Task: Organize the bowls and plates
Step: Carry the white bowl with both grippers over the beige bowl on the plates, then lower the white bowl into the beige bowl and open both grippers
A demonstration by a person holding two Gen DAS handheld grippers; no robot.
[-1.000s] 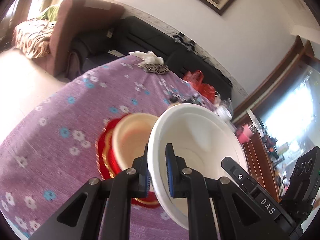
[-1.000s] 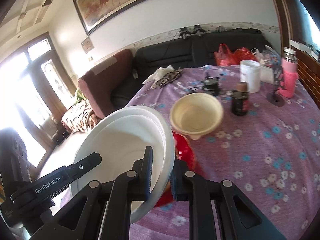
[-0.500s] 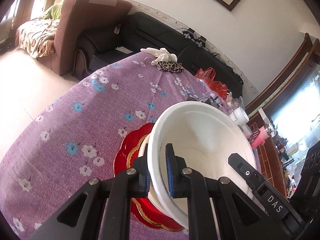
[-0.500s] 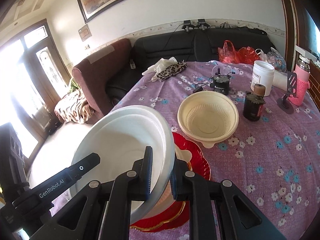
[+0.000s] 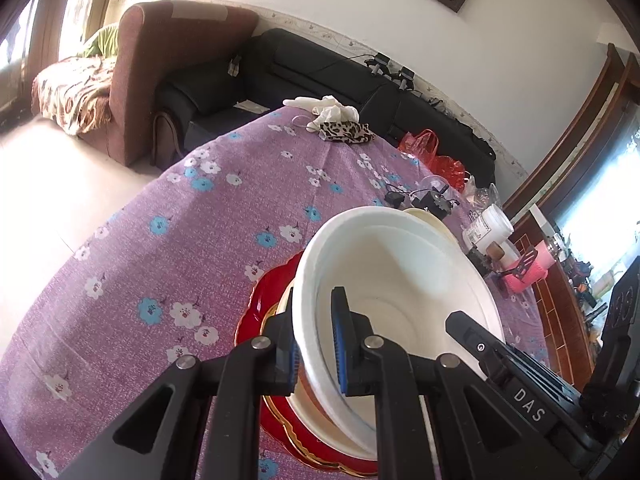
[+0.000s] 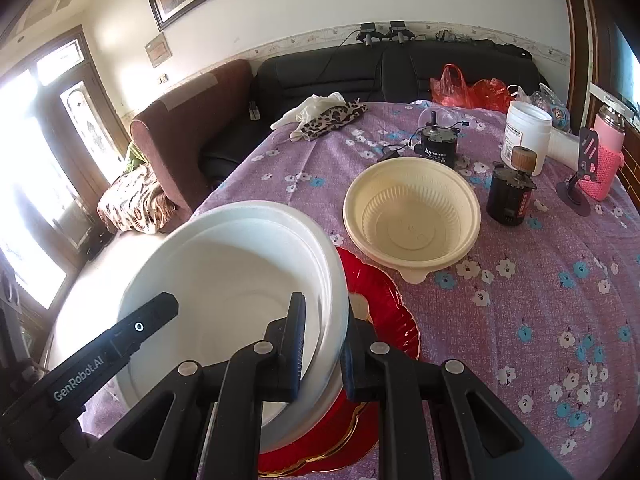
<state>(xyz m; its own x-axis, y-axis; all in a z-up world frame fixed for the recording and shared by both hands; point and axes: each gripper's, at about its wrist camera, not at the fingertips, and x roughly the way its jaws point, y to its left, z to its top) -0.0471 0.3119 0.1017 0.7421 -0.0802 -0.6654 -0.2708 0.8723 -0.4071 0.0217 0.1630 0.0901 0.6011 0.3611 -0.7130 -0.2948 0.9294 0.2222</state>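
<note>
Left wrist view shows the left gripper (image 5: 316,344) clamped on the near rim of a white bowl (image 5: 392,280), one finger outside the wall and one inside, with the blue pads pressed against the foam. The bowl is tilted and sits over a red plate (image 5: 272,296) with a gold edge, which lies on a purple flowered tablecloth (image 5: 200,240); whether the bowl's underside touches the plate cannot be told. A paler rim shows under the white bowl, between it and the plate. From the right wrist view, the right gripper (image 6: 322,344) pinches the opposite rim of the same white bowl (image 6: 224,272) in the same way, fingers drawn narrow with the wall between them, and the left gripper's finger reaches in from the lower left. Just beyond the red plate (image 6: 380,300) sits a cream bowl (image 6: 412,216), upright and empty, its lip near the plate's scalloped edge. Farther back on the tablecloth (image 6: 540,300) stand a dark jar (image 6: 510,196) with a wooden knob, a white tub (image 6: 526,132), a small black motor (image 6: 438,148), and a pink flask (image 6: 606,152). A leopard-print cloth (image 6: 332,118) and a white glove lie at the far edge, with a black sofa (image 6: 340,76) behind.
</note>
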